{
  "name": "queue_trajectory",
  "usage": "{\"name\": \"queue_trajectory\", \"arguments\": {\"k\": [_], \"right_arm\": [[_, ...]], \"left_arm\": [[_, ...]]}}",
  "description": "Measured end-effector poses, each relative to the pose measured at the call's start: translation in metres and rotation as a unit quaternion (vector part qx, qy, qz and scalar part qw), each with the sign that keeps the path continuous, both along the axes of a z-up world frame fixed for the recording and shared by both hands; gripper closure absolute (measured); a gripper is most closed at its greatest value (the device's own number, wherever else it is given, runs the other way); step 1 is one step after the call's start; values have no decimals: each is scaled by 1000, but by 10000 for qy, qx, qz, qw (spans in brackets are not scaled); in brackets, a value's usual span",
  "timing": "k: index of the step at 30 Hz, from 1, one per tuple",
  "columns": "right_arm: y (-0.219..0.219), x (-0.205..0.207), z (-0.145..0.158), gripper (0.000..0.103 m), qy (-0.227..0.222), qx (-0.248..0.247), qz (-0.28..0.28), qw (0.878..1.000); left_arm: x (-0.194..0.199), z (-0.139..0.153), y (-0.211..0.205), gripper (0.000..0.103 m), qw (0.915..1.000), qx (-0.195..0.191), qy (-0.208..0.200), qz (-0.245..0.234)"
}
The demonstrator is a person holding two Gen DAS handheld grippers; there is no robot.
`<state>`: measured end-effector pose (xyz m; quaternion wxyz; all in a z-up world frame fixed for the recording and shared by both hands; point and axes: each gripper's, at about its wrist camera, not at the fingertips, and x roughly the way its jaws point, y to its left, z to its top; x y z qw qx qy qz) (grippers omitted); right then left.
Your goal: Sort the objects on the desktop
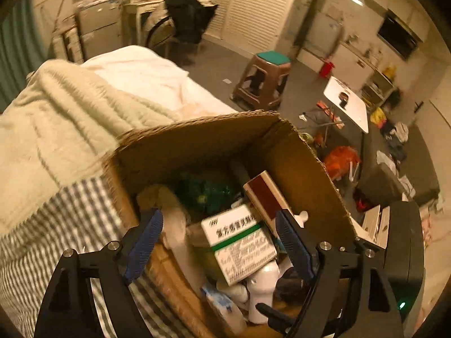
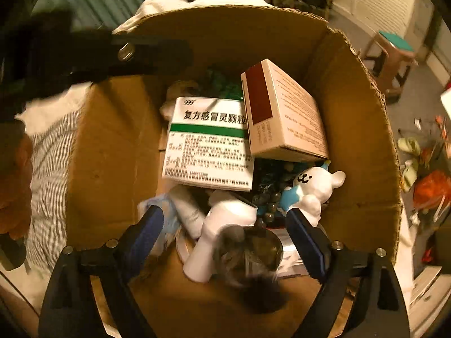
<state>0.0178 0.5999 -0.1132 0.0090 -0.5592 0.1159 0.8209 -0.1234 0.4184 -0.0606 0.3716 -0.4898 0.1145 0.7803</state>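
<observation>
Dim, warm light fills a cluttered studio room with a louvred closet door, a brown plastic stool (image 1: 260, 80) with a teal seat, a small white folding table (image 1: 348, 104) and loose bags on the grey floor. Closer in, a striped sheet (image 1: 64, 225) and a pale ribbed blanket (image 1: 70, 112) cover a bed, and a flapless cardboard box (image 2: 363, 129) sits on it as the collecting bin. Sorted things already lie heaped inside: a white-and-green medicine box (image 2: 208, 143) lying flat, a beige carton with a maroon panel (image 2: 284, 112) tilted against it and the far wall, a white bear figurine (image 2: 313, 188) with a blue scarf by the right wall, dark beads, a white bottle (image 2: 222, 233) and some green crinkled wrapping deeper down. Their jumble suggests they were dropped in rather than arranged. The right gripper (image 2: 225, 225) hangs just over the box with its blue-padded fingers (image 2: 146, 231) spread wide; the white bottle and a blurred dark, furry-looking object (image 2: 251, 256) sit between them, but neither pad appears to press on anything, so it looks like a release or a reach, and I cannot tell which. The left gripper (image 1: 217, 242) hovers over the near-left rim, fingers likewise apart and empty, probably steadying nothing, simply waiting above the medicine box (image 1: 239, 242).
</observation>
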Motion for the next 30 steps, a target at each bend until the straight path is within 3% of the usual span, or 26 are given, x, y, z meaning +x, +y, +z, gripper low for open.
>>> {"name": "queue_trajectory", "arguments": {"k": [4, 5, 8, 10, 15, 18, 22, 26, 30], "right_arm": [[-11, 11, 19, 11, 252, 648, 45, 9976], [-15, 13, 22, 11, 302, 716, 33, 9970], [-16, 28, 37, 8, 502, 708, -81, 9962], [-21, 38, 50, 5, 725, 651, -217, 9950], [-33, 44, 59, 1, 1251, 547, -361, 9900], [-56, 40, 51, 0, 1469, 758, -183, 9861], [-76, 43, 35, 1, 1454, 879, 234, 9852], [-82, 37, 34, 0, 1631, 1094, 388, 9798], [-77, 30, 37, 0, 1725, 989, 298, 9796]], "left_arm": [[8, 27, -20, 17, 9993, -133, 188, 302], [11, 36, -30, 13, 9986, -171, 256, 418], [25, 55, -63, 2, 9955, -106, 434, 840], [35, 60, -84, 1, 9913, -50, 591, 1178], [67, 41, -131, 0, 9771, -24, 842, 1956], [90, 19, -163, 0, 9628, -58, 1123, 2455], [101, -6, -191, 0, 9498, -195, 1064, 2936], [105, -27, -196, 0, 9458, -536, 1118, 3001], [97, -34, -194, 0, 9455, -337, 890, 3113]]}}
